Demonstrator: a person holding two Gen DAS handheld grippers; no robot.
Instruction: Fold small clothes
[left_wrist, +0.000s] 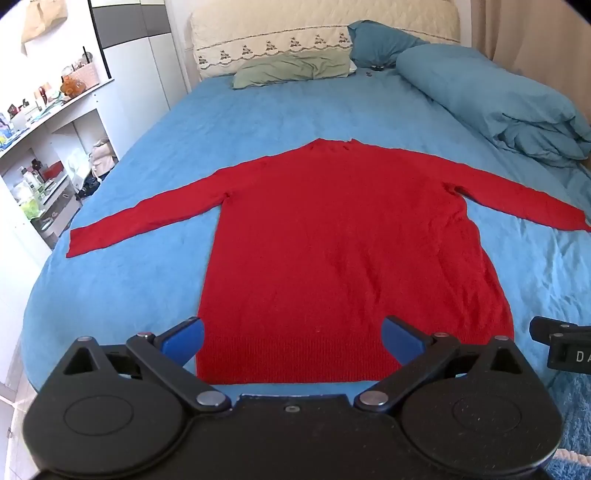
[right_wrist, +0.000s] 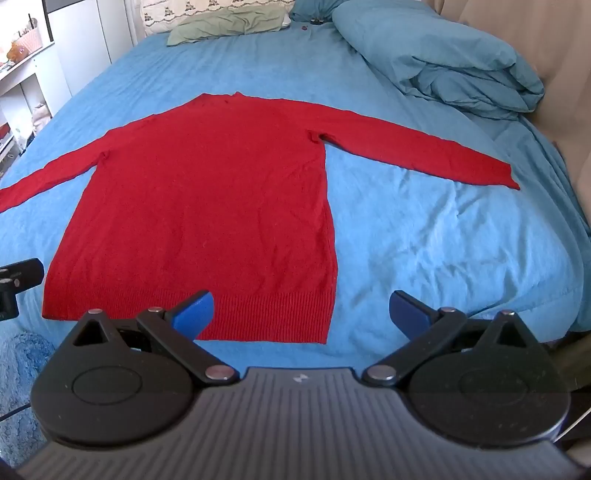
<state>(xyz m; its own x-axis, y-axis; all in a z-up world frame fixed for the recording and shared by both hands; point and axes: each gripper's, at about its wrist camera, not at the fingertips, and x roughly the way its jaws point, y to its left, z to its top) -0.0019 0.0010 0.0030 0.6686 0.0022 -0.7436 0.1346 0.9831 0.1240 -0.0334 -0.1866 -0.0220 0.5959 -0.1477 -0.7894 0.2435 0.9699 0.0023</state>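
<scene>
Left claw (left_wrist: 291, 338) is spread wide and holding nothing, hovering right over the ribbed hem of the red sweater (left_wrist: 347, 251). Right claw (right_wrist: 301, 312) is wide too, over the hem's right corner. Sweater lies flat on the blue bed (left_wrist: 147, 280), sleeves stretched out both sides. Further back, a green pillow (left_wrist: 291, 68) and a bunched blue duvet (left_wrist: 491, 99).

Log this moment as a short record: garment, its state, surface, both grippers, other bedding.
garment: red sweater
state: spread flat, unfolded, both sleeves out to the sides, hem nearest the cameras
surface: blue bed sheet
left gripper: open, holding nothing, at the hem
right gripper: open, holding nothing, near the hem's right corner
other bedding: green pillow at the headboard, bunched blue duvet on the right
</scene>
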